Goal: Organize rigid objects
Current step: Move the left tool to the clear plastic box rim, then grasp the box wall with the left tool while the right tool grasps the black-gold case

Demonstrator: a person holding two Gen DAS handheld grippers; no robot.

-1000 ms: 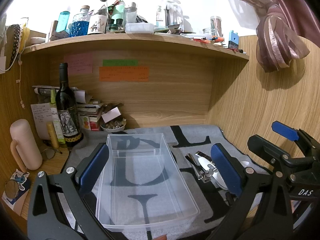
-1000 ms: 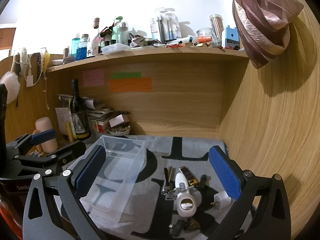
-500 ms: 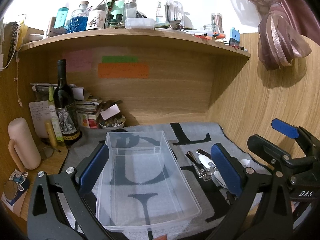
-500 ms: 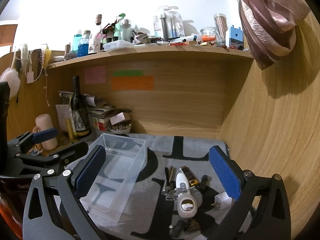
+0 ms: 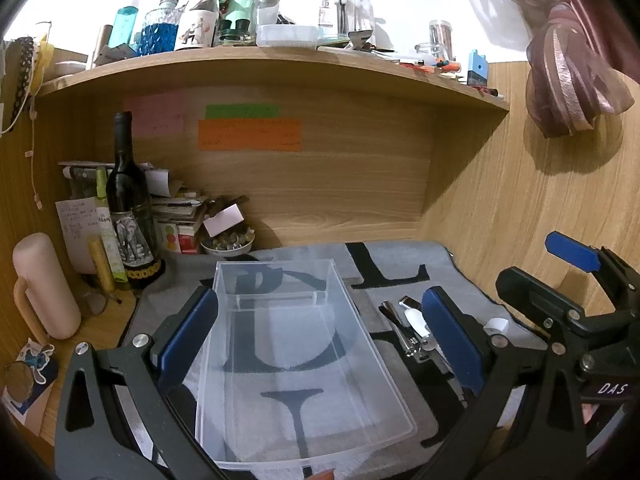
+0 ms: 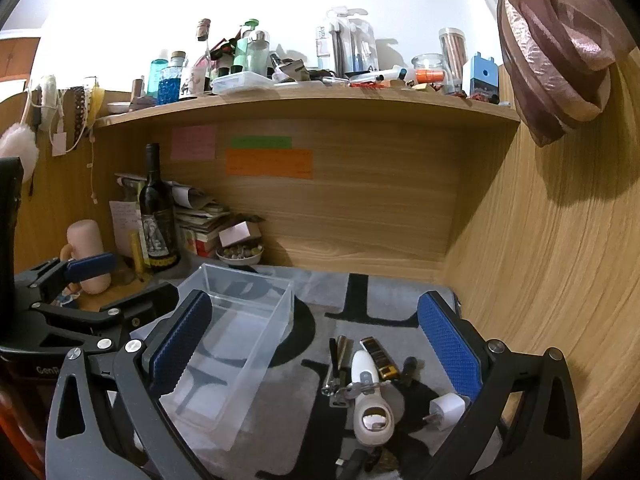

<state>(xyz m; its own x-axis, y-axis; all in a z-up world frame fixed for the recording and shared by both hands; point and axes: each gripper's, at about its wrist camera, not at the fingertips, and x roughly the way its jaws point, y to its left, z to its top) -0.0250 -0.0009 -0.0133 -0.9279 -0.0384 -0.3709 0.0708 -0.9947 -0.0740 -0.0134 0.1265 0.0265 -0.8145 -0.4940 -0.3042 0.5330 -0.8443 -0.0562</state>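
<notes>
A clear plastic bin (image 5: 360,360) stands empty on the grey mat; it also shows in the right wrist view (image 6: 276,344). My left gripper (image 5: 320,340) is open and empty, hovering over the bin. My right gripper (image 6: 316,348) is open and empty above a pile of small items: a white handheld device (image 6: 370,396), keys (image 6: 340,388), a white plug adapter (image 6: 446,410), a gold-black lighter (image 6: 378,354) and a dark tool (image 6: 408,366). Part of the pile (image 5: 408,328) shows in the left wrist view, right of the bin.
A wine bottle (image 5: 130,208), a pink mug (image 5: 40,288), stacked books (image 5: 180,216) and a small bowl (image 5: 228,242) crowd the back left. A cluttered shelf (image 5: 260,56) hangs overhead. A wooden wall (image 6: 560,280) closes the right side.
Both views have drifted slightly, with the scene sitting a little lower in frame. Both grippers stay open and the objects have not moved.
</notes>
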